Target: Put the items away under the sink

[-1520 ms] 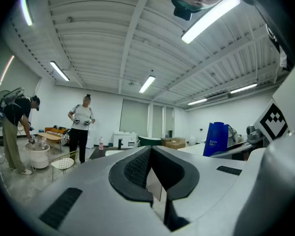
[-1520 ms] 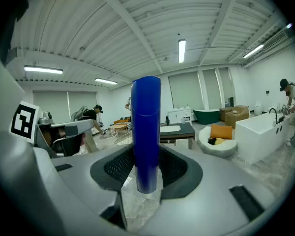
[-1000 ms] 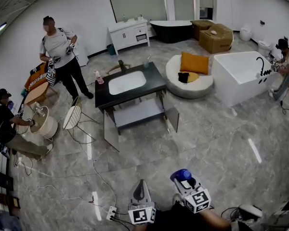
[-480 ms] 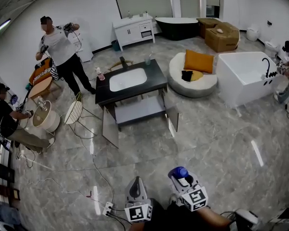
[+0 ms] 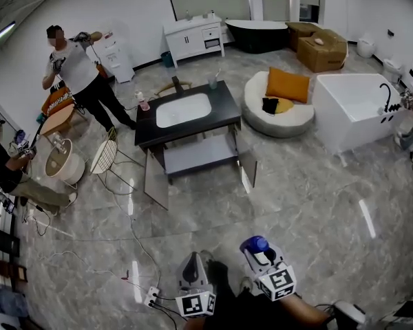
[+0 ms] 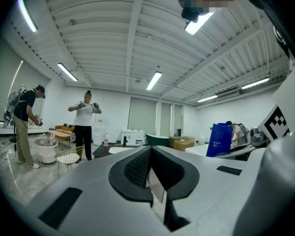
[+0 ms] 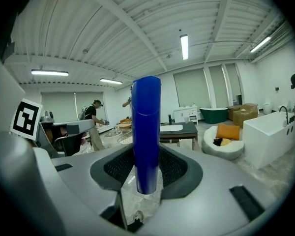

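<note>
Jaws on the right gripper (image 7: 146, 167) are squeezed onto a blue bottle (image 7: 146, 127), which stands upright between the pads and pokes well up above them. The left gripper (image 6: 150, 154) has its jaws pinched together at the tips with nothing in them, just a sliver of floor showing behind. From the head view both grippers sit low near the person's body, side by side but not touching, and well apart from the vanity (image 5: 224, 108) out in the middle of the floor. So the bottle is nowhere near its spot yet. The vanity has a dark top with a white sink (image 5: 183, 110) set in it, and both doors (image 5: 156, 181) under it are swung open, with a grey shelf (image 5: 196, 158) showing between them. A pink bottle (image 5: 144, 102) stands on the top near the left end. A wire chair (image 5: 104, 162) sits just left of the vanity, and a person (image 5: 76, 67) stands beyond it with both hands raised.
</note>
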A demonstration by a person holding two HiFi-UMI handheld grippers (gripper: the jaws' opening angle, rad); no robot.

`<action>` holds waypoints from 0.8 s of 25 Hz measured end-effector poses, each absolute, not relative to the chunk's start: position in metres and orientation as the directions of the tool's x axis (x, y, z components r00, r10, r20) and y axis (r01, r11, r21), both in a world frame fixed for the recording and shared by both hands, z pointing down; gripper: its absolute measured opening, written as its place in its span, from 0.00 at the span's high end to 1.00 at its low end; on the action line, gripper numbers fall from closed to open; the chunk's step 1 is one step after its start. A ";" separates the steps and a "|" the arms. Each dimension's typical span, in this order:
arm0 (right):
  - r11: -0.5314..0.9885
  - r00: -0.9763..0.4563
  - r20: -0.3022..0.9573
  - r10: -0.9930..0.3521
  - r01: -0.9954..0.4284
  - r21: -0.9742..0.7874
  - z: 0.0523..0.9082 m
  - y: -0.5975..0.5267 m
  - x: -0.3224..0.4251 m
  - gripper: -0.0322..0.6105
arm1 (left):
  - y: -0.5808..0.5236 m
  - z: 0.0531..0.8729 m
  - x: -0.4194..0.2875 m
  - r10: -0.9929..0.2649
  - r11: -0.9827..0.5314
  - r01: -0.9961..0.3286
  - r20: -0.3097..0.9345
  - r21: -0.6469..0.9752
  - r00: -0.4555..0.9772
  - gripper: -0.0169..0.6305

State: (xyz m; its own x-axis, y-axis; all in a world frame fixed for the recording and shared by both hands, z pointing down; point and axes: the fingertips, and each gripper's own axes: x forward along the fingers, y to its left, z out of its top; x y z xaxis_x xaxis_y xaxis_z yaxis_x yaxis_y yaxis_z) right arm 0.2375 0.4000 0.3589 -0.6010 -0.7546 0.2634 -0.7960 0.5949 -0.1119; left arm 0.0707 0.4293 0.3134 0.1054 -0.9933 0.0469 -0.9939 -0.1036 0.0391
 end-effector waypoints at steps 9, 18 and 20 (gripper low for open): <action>0.589 -0.589 0.274 -0.761 -0.803 -0.091 0.365 0.346 0.214 0.70 | 0.370 0.320 0.043 -0.993 -0.107 -0.992 0.047 0.066 0.110 0.95; 0.563 -0.558 0.291 -0.777 -0.823 -0.076 0.359 0.265 0.161 0.70 | 0.281 0.316 -0.017 -0.989 -0.134 -0.987 0.048 0.088 0.138 0.95; 0.555 -0.549 0.294 -0.782 -0.829 -0.070 0.359 0.246 0.147 0.70 | 0.261 0.315 -0.033 -0.987 -0.146 -0.985 0.053 0.087 0.151 0.95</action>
